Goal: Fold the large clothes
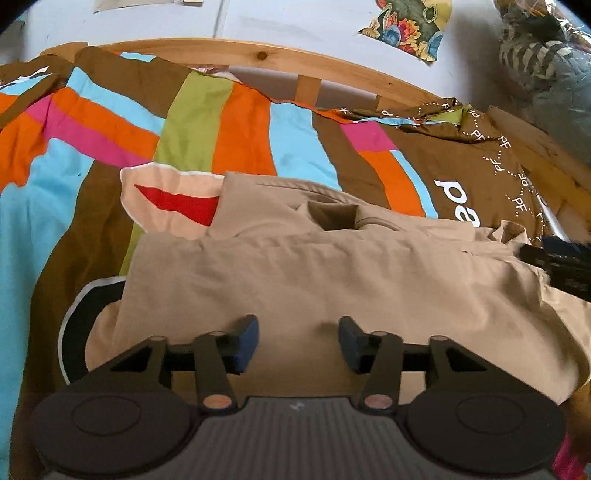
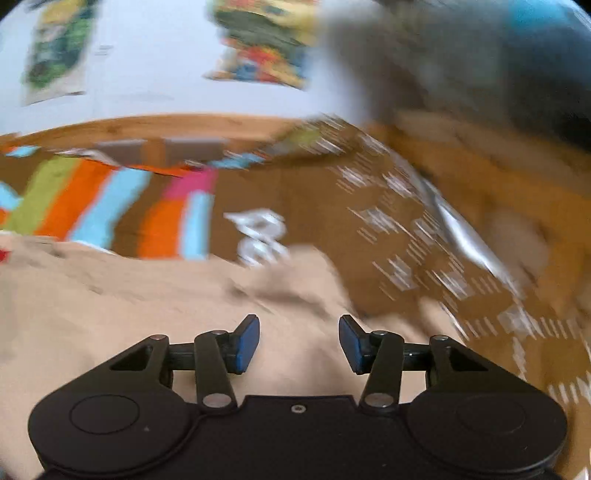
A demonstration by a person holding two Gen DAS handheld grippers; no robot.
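One bed cover [image 1: 236,125], striped brown, blue, orange, pink and green, white lettering on the brown part at right. One wooden bed rail [image 1: 258,55] along its far edge. Wall behind: one floral picture [image 1: 410,26] in the left wrist view, two blurred ones in the right wrist view.

One beige garment [image 1: 295,273] lies folded on the cover, centre to right, pocket slit up on its far part. One pale piece with a red patch [image 1: 173,201] sticks out from under its far left corner. Dark panel with white edge [image 1: 75,332] shows under its near left edge; can't tell what it is.

Left gripper [image 1: 298,341]: jaws about half open, hanging over the near part of the garment, nothing between the pads.

Right gripper [image 2: 298,341]: jaws about half open, nothing pinched, above the garment's right end [image 2: 184,302]. Right wrist view heavily motion-blurred. Its black tip [image 1: 554,262] shows at the right edge of the left wrist view, by the garment's far right corner.
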